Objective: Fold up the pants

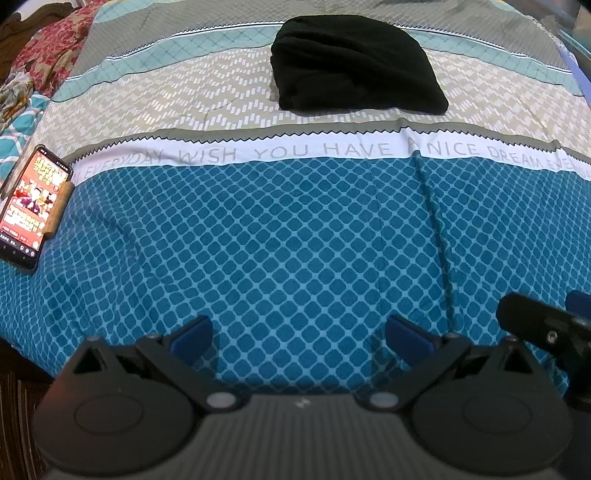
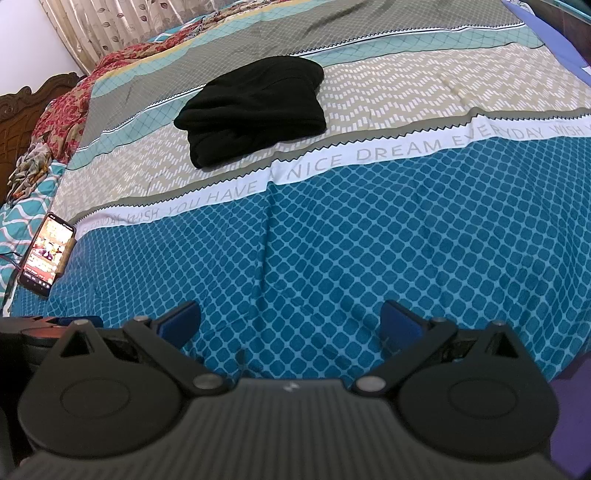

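A: Pants [image 1: 354,64] sit folded into a compact black bundle on the bed [image 1: 295,229], up on the beige zigzag band of the sheet, just beyond the white strip lettered "WISH YOU HAVE A NICE DREAM".

B: And the claws?

A: The left claw [image 1: 299,334] is spread wide, its blue pads [image 1: 192,332] well apart, with nothing between them but the teal diamond-patterned sheet. The right claw [image 2: 290,321] is likewise wide apart and empty, over the near part of the same teal band.

B: Are they near the pants?

A: No, both are well apart from the bundle, at the near edge of the bed. In the left wrist view, part of the right claw's black body shows at the lower right.

B: Anything else on the bed?

A: A phone [image 1: 31,206] with a lit screen lies at the left edge, beside a small tan object I cannot identify. Beyond it a red floral cloth [image 2: 70,107] is heaped near the carved wooden headboard [image 2: 26,103], and a curtain [image 2: 110,26] hangs behind.
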Motion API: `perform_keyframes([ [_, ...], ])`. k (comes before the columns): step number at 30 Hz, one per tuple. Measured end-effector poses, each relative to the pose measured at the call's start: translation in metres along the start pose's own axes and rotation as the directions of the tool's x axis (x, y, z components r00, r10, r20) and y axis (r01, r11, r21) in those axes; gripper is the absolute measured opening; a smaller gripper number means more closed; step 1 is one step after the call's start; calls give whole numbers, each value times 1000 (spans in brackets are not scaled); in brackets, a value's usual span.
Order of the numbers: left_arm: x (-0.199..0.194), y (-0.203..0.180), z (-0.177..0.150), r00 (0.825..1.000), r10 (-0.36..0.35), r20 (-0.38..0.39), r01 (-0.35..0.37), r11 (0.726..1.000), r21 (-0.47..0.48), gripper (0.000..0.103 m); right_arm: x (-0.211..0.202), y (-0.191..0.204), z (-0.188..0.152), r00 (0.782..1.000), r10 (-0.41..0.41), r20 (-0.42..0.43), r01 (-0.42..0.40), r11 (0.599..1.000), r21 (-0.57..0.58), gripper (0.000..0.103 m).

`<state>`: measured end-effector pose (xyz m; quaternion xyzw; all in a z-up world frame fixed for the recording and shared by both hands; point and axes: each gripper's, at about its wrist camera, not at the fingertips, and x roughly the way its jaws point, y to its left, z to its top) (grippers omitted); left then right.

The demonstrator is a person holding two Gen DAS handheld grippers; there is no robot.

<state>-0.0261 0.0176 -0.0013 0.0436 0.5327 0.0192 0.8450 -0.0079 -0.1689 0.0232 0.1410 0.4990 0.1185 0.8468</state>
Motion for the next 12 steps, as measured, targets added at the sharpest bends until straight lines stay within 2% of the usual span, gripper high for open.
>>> perform_keyframes([
  [8,-2,1,2,1000,0,22,0,1000,4,103,2,-1,3,1000,-7,2,7,1000,-4,103],
  [12,-8,-1,8,999,-17,49,16,1000,21,103,-2,1,8,999,-8,34,9,1000,-27,103],
])
